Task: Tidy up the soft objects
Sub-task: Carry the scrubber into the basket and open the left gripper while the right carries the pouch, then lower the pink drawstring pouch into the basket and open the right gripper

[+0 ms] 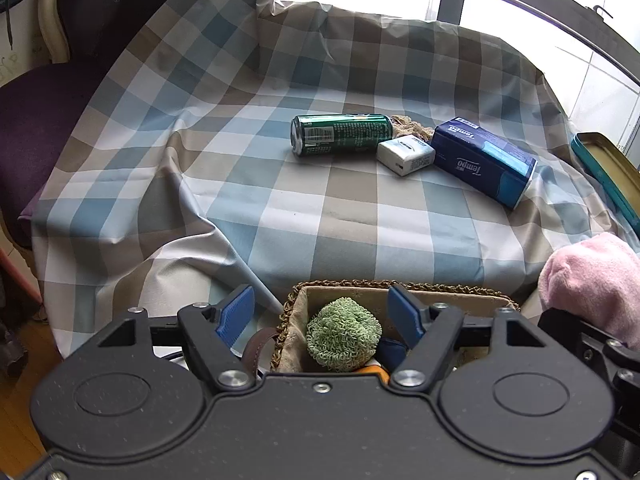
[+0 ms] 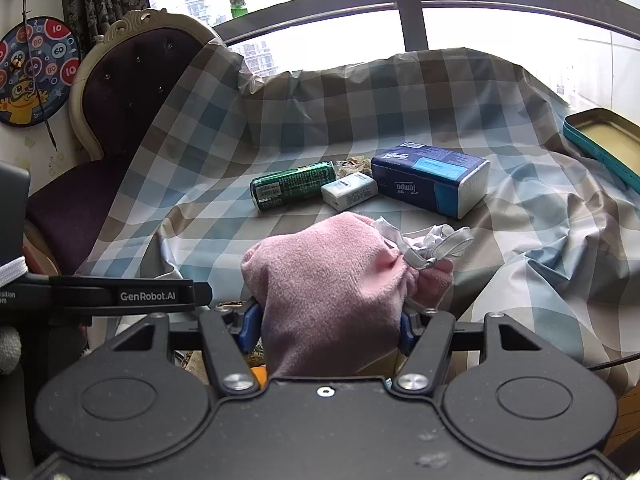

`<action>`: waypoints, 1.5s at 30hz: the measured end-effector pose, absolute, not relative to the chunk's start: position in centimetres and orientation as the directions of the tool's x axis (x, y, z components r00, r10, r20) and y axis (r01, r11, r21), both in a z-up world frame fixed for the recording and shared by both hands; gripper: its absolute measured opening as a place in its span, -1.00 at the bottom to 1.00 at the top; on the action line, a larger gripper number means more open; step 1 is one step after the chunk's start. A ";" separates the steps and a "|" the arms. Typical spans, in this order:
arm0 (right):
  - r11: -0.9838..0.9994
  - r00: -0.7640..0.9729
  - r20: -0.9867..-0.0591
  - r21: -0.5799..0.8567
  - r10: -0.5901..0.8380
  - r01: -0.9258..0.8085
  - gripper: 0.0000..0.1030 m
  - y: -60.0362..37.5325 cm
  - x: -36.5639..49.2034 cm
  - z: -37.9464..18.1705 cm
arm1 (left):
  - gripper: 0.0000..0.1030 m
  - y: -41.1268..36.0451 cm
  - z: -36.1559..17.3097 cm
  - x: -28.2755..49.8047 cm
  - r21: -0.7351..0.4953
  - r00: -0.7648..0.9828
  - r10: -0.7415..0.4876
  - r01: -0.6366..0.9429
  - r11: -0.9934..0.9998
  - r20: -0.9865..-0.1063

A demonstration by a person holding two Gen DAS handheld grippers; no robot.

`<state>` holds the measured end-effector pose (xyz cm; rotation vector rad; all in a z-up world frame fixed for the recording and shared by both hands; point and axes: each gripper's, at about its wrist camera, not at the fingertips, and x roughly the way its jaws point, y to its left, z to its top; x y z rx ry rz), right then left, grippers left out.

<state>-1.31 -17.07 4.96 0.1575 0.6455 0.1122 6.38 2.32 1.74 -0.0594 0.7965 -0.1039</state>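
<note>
Right gripper (image 2: 328, 326) clamps a fuzzy pink pouch (image 2: 328, 280) with a silver ribbon, above the checked cloth (image 2: 520, 240). Left gripper (image 1: 322, 314) gapes empty over a woven basket (image 1: 292, 320) holding a looped green ball (image 1: 342, 334).

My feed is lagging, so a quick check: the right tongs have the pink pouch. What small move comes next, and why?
Probably carry the pink pouch a little to the left and lower it over the basket. The right tongs are shut on it, held off the cloth, and the basket sits just left of it with a green sponge already inside. The left tongs hang open over the basket.
</note>
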 end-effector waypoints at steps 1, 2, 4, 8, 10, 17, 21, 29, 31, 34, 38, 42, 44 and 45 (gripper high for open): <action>0.982 0.795 -0.586 0.179 0.156 -0.061 0.20 -17.0 -1.3 5.0 | 0.34 2.5 1.8 6.2 -0.092 0.696 -0.111 0.066 0.994 -0.709; 0.982 0.796 -0.584 0.179 0.160 -0.066 0.21 -16.9 -1.3 5.0 | 0.34 2.6 1.8 6.1 -0.091 0.699 -0.107 0.061 0.994 -0.707; 0.980 0.796 -0.580 0.184 0.172 -0.077 0.24 -16.8 -1.3 5.1 | 0.34 2.7 1.9 5.8 -0.086 0.703 -0.097 0.051 0.995 -0.705; 0.977 0.802 -0.567 0.191 0.191 -0.098 0.27 -16.7 -1.4 5.2 | 0.34 3.0 1.9 5.4 -0.071 0.710 -0.074 0.035 0.997 -0.700; 0.976 0.801 -0.565 0.193 0.197 -0.104 0.28 -16.6 -1.4 5.1 | 0.35 3.1 1.8 5.3 -0.076 0.708 -0.077 0.034 0.997 -0.702; 0.976 0.813 -0.550 0.191 0.193 -0.103 0.48 -16.6 -1.7 5.2 | 0.35 2.7 1.3 5.1 -0.073 0.697 -0.081 0.042 0.996 -0.712; 0.980 0.811 -0.559 0.178 0.175 -0.090 0.48 -16.8 -1.8 5.0 | 0.35 2.5 1.3 4.9 -0.069 0.697 -0.081 0.045 0.997 -0.713; 0.982 0.794 -0.589 0.177 0.154 -0.060 0.48 -17.2 -1.7 4.3 | 0.36 2.3 1.1 4.9 -0.051 0.694 -0.067 0.044 0.998 -0.716; 0.982 0.790 -0.594 0.179 0.150 -0.052 0.48 -17.2 -1.6 4.3 | 0.36 2.3 1.0 4.8 -0.045 0.693 -0.063 0.044 0.998 -0.718; 0.982 0.788 -0.598 0.182 0.148 -0.046 0.49 -17.3 -1.6 4.1 | 0.36 2.1 0.9 4.8 -0.038 0.691 -0.057 0.044 0.998 -0.720; 0.982 0.784 -0.604 0.183 0.145 -0.041 0.50 -17.3 -1.5 3.9 | 0.37 1.9 0.7 4.8 -0.024 0.690 -0.048 0.044 0.999 -0.722; 0.983 0.780 -0.609 0.181 0.142 -0.038 0.50 -17.2 -1.5 3.8 | 0.38 1.8 0.5 4.8 -0.020 0.684 -0.047 0.048 0.999 -0.728; 0.983 0.778 -0.612 0.183 0.142 -0.035 0.50 -17.2 -1.4 3.8 | 0.44 1.8 0.4 4.8 -0.018 0.681 -0.047 0.050 0.999 -0.731; 0.982 0.776 -0.614 0.184 0.141 -0.034 0.51 -17.3 -1.4 3.7 | 0.61 1.8 0.4 4.8 -0.017 0.680 -0.048 0.052 0.999 -0.732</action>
